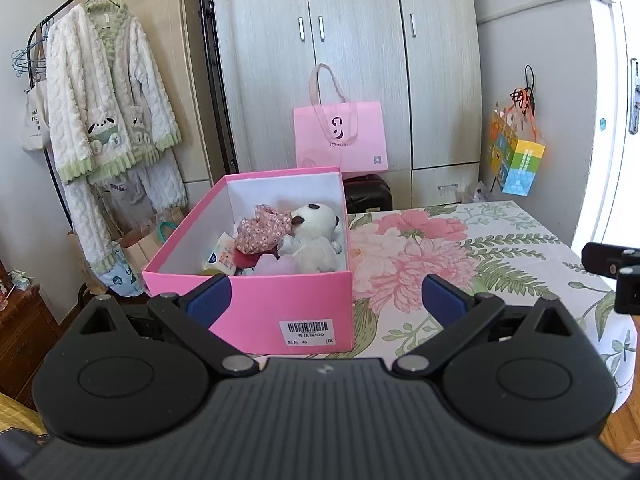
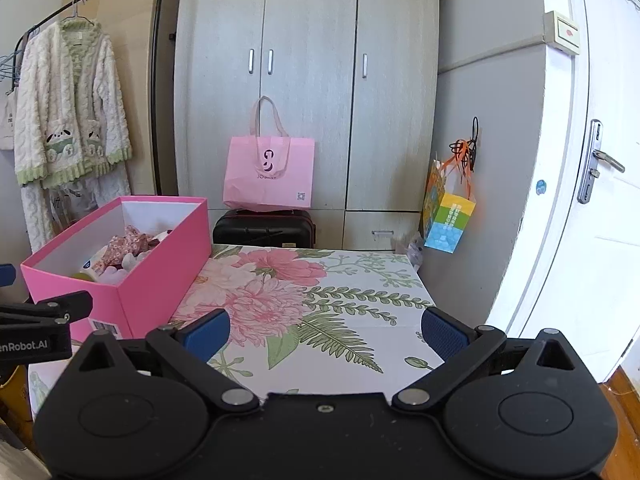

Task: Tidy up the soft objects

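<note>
Left gripper: level before the pink box, jaws apart, empty. Right gripper: level over the floral tablecloth, jaws apart, empty. Box: open, holding a white plush toy and floral cloth.

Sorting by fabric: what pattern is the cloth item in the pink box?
Small white flowers on dusty pink cloth item; clearest in left wrist view.

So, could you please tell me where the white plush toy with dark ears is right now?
The white plush toy with dark ears lies inside the open pink cardboard box, at its right side beside the floral fabric pouch, in the left wrist view.
</note>
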The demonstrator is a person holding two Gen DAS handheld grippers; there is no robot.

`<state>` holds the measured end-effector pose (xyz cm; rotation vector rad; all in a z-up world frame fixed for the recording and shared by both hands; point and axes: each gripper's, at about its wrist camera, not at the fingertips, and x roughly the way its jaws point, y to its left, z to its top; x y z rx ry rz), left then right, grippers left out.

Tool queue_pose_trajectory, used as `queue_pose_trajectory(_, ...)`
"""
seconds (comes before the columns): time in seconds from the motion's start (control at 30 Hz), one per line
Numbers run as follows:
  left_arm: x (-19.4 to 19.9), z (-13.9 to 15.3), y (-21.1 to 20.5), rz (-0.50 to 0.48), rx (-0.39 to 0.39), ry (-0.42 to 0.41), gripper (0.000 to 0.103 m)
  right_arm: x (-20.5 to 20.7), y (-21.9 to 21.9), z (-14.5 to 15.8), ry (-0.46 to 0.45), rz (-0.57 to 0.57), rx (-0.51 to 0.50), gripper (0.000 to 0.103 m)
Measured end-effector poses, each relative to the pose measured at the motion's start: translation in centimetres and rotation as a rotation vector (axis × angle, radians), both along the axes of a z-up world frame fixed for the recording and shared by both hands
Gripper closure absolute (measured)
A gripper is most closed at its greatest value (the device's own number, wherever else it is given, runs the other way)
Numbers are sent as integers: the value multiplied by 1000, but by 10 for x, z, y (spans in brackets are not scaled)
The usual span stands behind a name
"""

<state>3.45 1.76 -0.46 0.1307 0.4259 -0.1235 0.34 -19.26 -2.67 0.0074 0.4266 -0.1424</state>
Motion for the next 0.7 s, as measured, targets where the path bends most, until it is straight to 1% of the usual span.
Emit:
queue_pose_trajectory(0.1,-1,0,1,-7,-9,-4,0,-1,2,-1,-5,0,-6,0)
queue_pose_trajectory(0.3,-3,0,0,-12,1,-16,0,-5,4,-1,-18,0,-12,0)
queue_pose_trajectory(0.5,-3,-1,4,-45,-47,7,0,-6,4,-1,-20,-5,-9,0)
queue_pose_trajectory(0.7,-3,-2,4,-52,-46,9,0,-2,2,-2,-12,-10,-2,0)
